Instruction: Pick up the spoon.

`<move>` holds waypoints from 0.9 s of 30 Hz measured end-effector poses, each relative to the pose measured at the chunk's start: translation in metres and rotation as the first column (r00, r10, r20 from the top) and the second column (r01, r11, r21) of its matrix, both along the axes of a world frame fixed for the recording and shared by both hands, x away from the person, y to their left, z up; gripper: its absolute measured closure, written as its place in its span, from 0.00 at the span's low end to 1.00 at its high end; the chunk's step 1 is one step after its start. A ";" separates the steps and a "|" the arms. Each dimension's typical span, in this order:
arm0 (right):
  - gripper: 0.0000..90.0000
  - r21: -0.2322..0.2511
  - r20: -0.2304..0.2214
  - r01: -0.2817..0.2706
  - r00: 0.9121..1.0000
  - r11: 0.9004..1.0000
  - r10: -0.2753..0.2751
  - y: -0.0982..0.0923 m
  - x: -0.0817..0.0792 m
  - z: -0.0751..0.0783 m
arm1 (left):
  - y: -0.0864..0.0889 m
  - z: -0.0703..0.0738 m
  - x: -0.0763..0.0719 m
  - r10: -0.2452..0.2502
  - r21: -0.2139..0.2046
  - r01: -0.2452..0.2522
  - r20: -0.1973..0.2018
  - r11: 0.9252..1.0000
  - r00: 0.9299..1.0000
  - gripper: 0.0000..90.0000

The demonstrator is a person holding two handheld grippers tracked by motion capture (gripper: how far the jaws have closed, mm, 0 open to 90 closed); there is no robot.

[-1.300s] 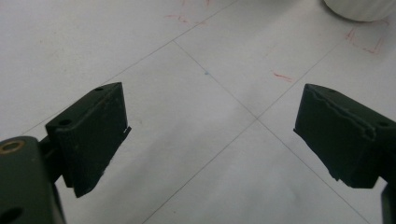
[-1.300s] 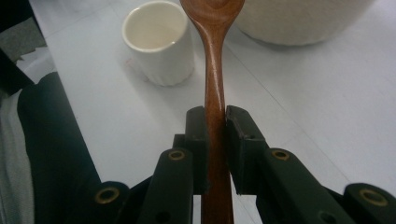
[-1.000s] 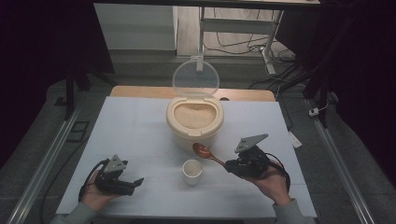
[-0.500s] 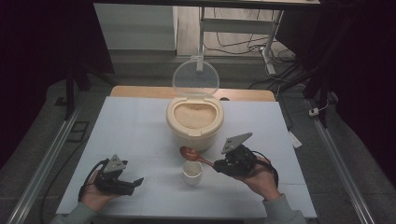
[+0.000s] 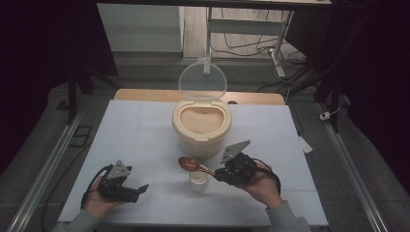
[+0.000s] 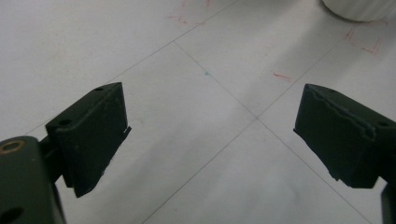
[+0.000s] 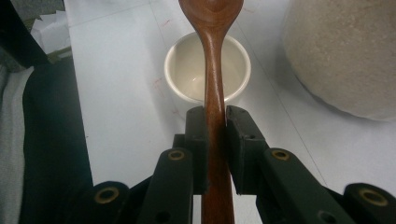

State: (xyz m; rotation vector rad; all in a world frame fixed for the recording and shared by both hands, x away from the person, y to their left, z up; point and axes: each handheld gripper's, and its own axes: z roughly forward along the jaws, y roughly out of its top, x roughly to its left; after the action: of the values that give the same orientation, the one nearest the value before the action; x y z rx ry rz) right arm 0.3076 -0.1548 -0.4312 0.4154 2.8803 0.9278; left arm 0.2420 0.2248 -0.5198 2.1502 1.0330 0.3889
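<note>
spoon over the cup, rice bin just behind

the right gripper [image 5: 218,173] has its jaws clamped on the spoon [image 5: 189,165] handle, the bowl hanging past the small white cup [image 5: 198,178] on the table [image 5: 145,130]. the open rice bin [image 5: 201,126], lid [image 5: 202,81] up, stands just behind the cup. the left gripper [image 5: 138,189], jaws wide apart, rests well off to the side over bare table.

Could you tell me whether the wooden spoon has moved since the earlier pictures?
Yes. The wooden spoon, clamped in the right gripper, has shifted left in the high view; its bowl now lies left of the small cup.
</note>
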 end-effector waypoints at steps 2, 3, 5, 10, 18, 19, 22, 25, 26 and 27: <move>0.88 0.002 0.004 -0.002 1.000 1.000 0.002 0.000 0.000 0.000 | 0.000 0.005 0.000 -0.013 -0.014 0.013 0.007 1.000 1.000 0.11; 0.88 0.002 0.006 -0.002 1.000 1.000 0.002 0.000 0.000 0.000 | 0.000 0.009 0.001 -0.020 -0.021 0.021 0.011 1.000 1.000 0.11; 0.88 0.008 0.009 -0.003 1.000 1.000 0.003 0.000 0.000 0.000 | -0.002 0.017 0.001 -0.041 -0.021 0.041 0.017 0.999 0.999 0.12; 0.88 0.009 0.018 -0.019 1.000 1.000 0.019 0.004 0.000 -0.001 | -0.012 0.040 0.001 -0.109 -0.024 0.111 0.054 0.994 0.993 0.12; 0.88 0.001 0.022 -0.040 0.999 0.999 0.040 0.009 -0.002 -0.001 | -0.051 0.072 0.003 -0.234 0.027 0.232 0.128 0.972 0.964 0.15; 0.88 0.001 0.022 -0.043 0.999 0.999 0.042 0.009 -0.003 -0.001 | -0.056 0.075 0.003 -0.251 0.037 0.248 0.133 0.968 0.959 0.15; 0.88 0.003 0.023 -0.049 0.999 0.999 0.049 0.011 -0.004 -0.001 | -0.072 0.084 0.005 -0.302 0.072 0.294 0.145 0.953 0.942 0.17; 0.88 0.000 0.028 -0.057 0.998 0.998 0.057 0.013 -0.005 -0.001 | -0.089 0.090 0.006 -0.360 0.119 0.345 0.142 0.931 0.922 0.20; 0.88 -0.001 0.026 -0.063 0.998 0.998 0.063 0.014 -0.005 -0.001 | -0.094 0.092 0.007 -0.378 0.132 0.361 0.137 0.923 0.916 0.21; 0.88 0.001 0.029 -0.068 0.997 0.998 0.068 0.016 -0.006 -0.001 | -0.099 0.093 0.008 -0.396 0.147 0.377 0.132 0.914 0.909 0.21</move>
State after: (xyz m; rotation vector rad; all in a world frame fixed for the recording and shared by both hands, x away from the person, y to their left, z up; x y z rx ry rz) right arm 0.3016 -0.1392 -0.4323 0.3034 2.8837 0.9383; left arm 0.2499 0.1254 -0.4271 2.3209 0.4842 0.4291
